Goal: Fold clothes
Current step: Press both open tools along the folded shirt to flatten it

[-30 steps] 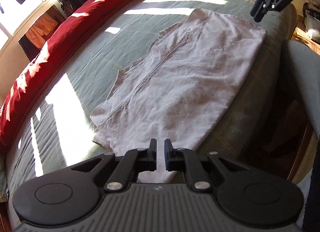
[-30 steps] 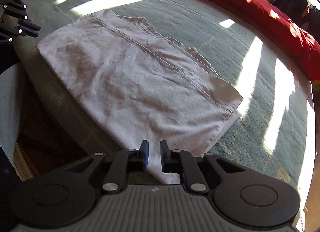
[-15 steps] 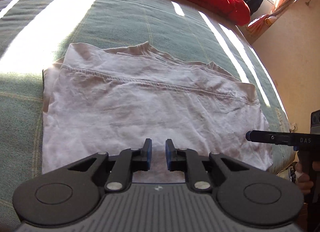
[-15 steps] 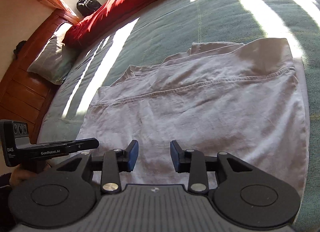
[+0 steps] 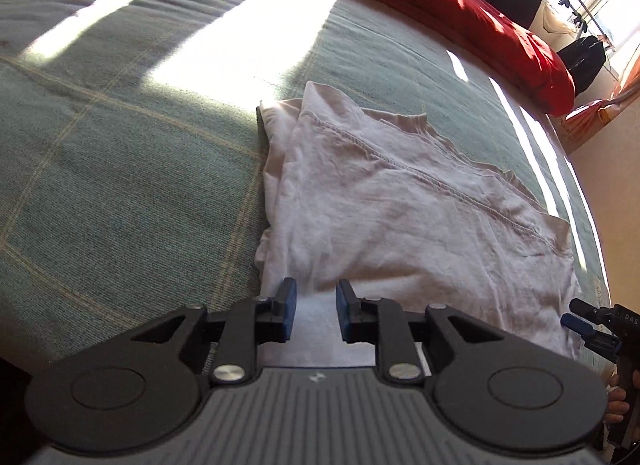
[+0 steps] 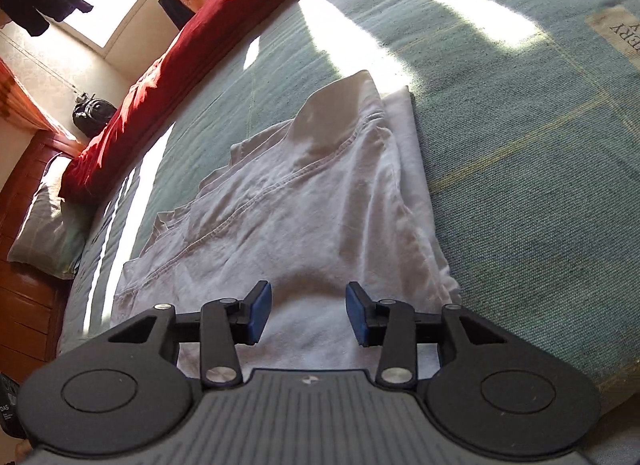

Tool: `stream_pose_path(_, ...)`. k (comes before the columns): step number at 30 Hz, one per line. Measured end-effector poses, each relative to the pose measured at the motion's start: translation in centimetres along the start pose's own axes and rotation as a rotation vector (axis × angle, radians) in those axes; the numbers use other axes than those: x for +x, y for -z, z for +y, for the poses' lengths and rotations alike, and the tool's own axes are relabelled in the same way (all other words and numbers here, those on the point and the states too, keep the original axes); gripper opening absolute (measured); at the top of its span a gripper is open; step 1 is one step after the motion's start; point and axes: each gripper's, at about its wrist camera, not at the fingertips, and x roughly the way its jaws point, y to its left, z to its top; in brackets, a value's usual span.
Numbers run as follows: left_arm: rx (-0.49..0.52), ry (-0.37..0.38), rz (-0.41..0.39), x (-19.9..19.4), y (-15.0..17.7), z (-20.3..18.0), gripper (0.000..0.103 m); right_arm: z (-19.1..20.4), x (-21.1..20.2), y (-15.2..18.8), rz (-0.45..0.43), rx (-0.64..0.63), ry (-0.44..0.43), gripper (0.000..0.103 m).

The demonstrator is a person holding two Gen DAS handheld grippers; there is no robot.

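— Pale cotton is seen first: a folded white garment (image 5: 400,221) is spread flat on the green bedspread (image 5: 120,185), well short of the red bolster (image 5: 460,13) along the far edge.

— And the left gripper (image 5: 314,315)?

— It is held low over the garment's near edge; its blue-padded fingers (image 5: 287,315) are being opened, a narrow gap is shown, and cloth is seen beneath but not pinched.

— The right gripper (image 6: 308,315)?

— It is poised over the near edge at the other end, fingers being parted wider, nothing clamped between them. A pillow (image 6: 48,225) is glimpsed by the wooden headboard.
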Motion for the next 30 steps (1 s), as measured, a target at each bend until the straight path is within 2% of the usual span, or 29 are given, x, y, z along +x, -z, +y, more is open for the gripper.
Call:
stream_pose_path(2, 0.007, 0.008, -0.013, 0.0, 0.1, -0.5, 0.031, 0.8, -0.6, 0.6, -0.005, -0.025, 0.0, 0.052)
stream_pose_path(5, -0.015, -0.003, 0.04, 1.0, 0.9, -0.4, 0.031, 1.8, -0.9, 1.5, 0.007, -0.05, -0.021, 0.052)
stream_pose_path(9, 0.002, -0.006, 0.057, 0.7, 1.9, -0.5, 0.031, 2.4, -1.2, 2.8, 0.04, -0.088, 0.003, 0.054)
stream_pose_path(15, -0.003, 0.054, -0.049, -0.8, -2.0, -1.1, 0.033, 2.9, -2.0, 4.2, 0.06, -0.116, 0.01, 0.056)
stream_pose_path(20, -0.067, 0.091, -0.085, 2.6, -5.9, -0.8, 0.033, 3.8, -2.2, 4.4, 0.061, -0.146, 0.032, 0.057)
stream_pose_path(22, -0.093, 0.083, -0.086, 4.3, -6.8, -0.3, 0.033, 4.0, -2.2, 4.4, 0.064, -0.152, 0.043, 0.057)
stream_pose_path(25, -0.157, 0.024, -0.104, 5.9, -7.1, 1.5, 0.033, 4.1, -2.0, 4.2, 0.067, -0.151, 0.062, 0.057)
stream_pose_path(30, -0.223, 0.02, -0.132, 4.9, -7.4, 4.0, 0.033, 4.1, -1.3, 3.8, 0.077, -0.166, 0.099, 0.057)
